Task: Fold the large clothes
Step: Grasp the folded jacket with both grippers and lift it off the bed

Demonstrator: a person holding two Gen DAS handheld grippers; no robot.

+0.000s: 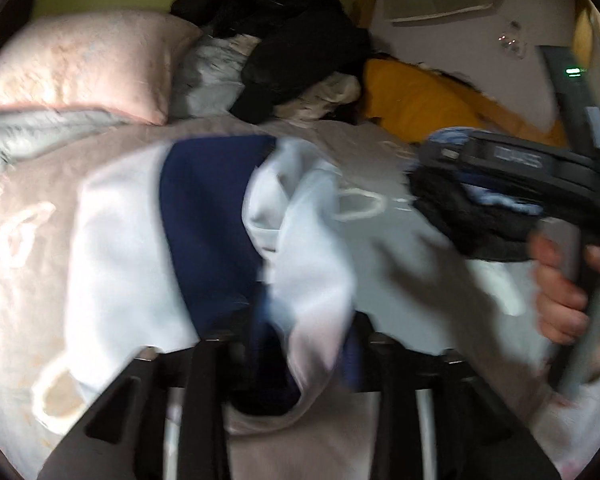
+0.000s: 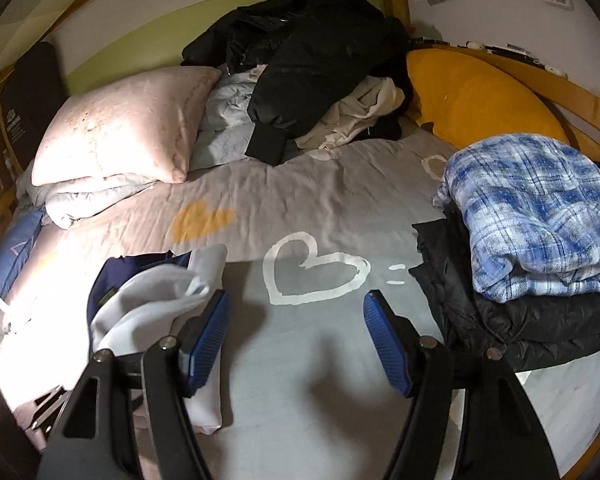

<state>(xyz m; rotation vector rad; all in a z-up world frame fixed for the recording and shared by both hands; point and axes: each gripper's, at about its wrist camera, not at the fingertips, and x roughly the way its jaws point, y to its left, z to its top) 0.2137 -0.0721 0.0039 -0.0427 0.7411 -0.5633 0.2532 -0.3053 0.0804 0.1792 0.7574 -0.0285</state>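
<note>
- You are working on a bed (image 2: 340, 208) with a grey heart-print sheet; the white and navy garment (image 1: 204, 216) is lying on it at the near left, half bunched, with a white fold thrown over the navy part.
- Your left tool (image 1: 296, 360) is standing partly spread, and the white cloth is draping between its fingers. The view is blurred, so I cannot tell if the pads are touching the cloth, but they do not seem to be pressing on it.
- Your right tool (image 2: 296, 344) is hanging released over the bare sheet, nothing between its blue pads (image 2: 208, 340), just beside the garment's edge.
- The step in hand is, I judge, laying this garment flat for the next fold. Before you are closing again, choose a clear edge or a corner, not the loose middle of the cloth.
- Take the two corners of one side with both tools, then pull them apart so the wrinkles are going out.
- Keep the fold away from the folded pile at the right, where a blue plaid shirt (image 2: 536, 208) is resting on a black jacket (image 2: 520, 320).
- The unfolded heap (image 2: 312, 52) of dark and light clothes at the headboard is waiting, between the pink pillow (image 2: 124, 128) and the yellow pillow (image 2: 480, 100).
</note>
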